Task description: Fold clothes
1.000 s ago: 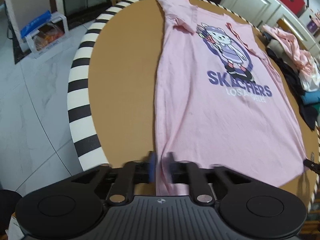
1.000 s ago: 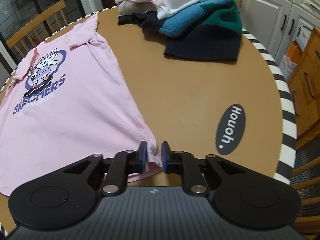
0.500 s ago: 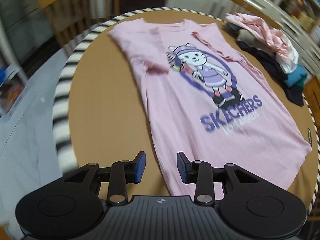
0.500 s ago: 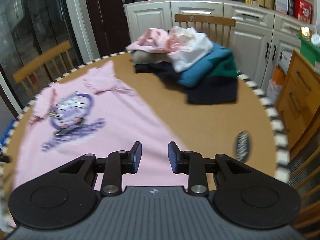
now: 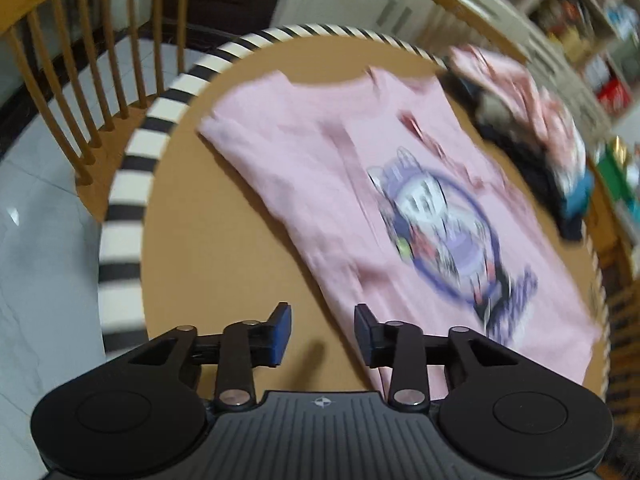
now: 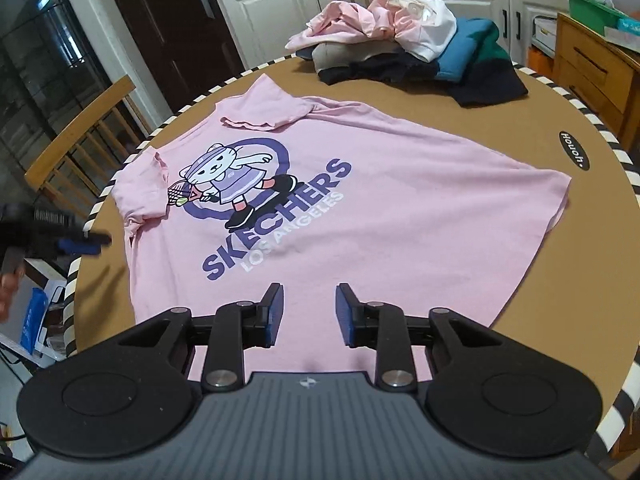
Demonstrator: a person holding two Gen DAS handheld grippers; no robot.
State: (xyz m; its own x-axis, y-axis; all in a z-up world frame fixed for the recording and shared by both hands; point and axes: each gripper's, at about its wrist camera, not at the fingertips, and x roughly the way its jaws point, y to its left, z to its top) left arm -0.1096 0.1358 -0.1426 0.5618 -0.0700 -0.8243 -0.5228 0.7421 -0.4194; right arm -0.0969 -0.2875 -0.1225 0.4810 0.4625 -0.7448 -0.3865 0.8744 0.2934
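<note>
- The pink cotton T-shirt with a purple cartoon print (image 6: 328, 200) lies flat, print up, on the round brown table with a black-and-white striped rim (image 6: 520, 128); its hem lies under and just ahead of the right hand-held gripper (image 6: 309, 312), whose jaws are spread apart and empty.
- The left hand-held gripper (image 5: 322, 332) is also spread wide, holding nothing, with the shirt's side edge running ahead and to its right.
- Bare tabletop lies left of the left hand-held gripper up to the rim.
- A heap of unfolded clothes (image 6: 404, 40) sits far ahead of the right hand-held gripper, apart from the shirt.
</note>
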